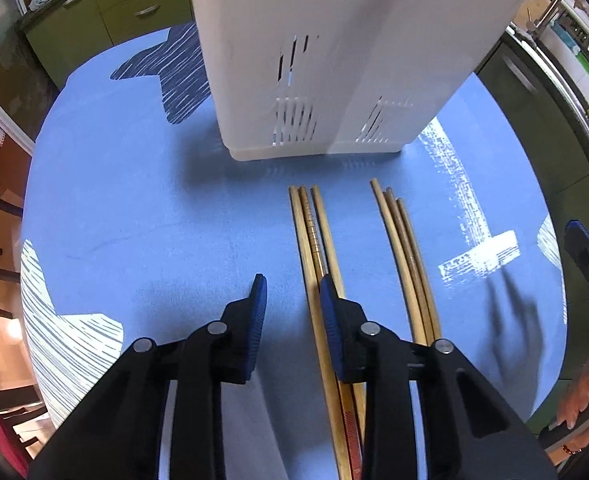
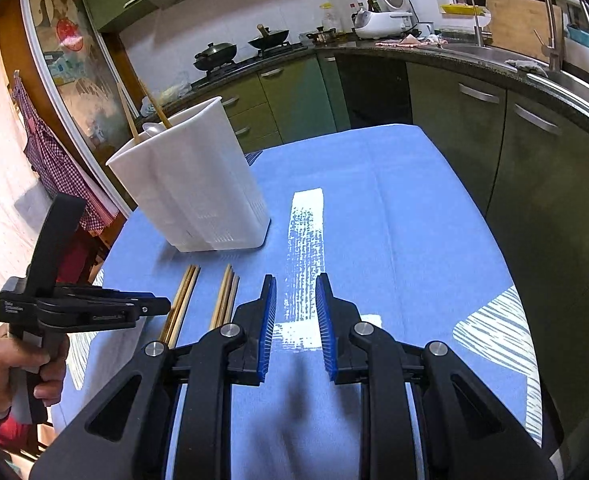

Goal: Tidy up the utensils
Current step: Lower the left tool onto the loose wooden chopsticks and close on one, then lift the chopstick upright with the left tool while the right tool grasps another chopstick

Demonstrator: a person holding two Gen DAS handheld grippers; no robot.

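Six wooden chopsticks [image 1: 314, 236] in two groups of three; your left claw [image 1: 292, 292] spread, gripping nothing; right claw [image 2: 296, 296] spread, empty.

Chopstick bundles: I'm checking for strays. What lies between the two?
Only bare blue cloth separates the left bundle from the right bundle; the left wrist view shows it best.
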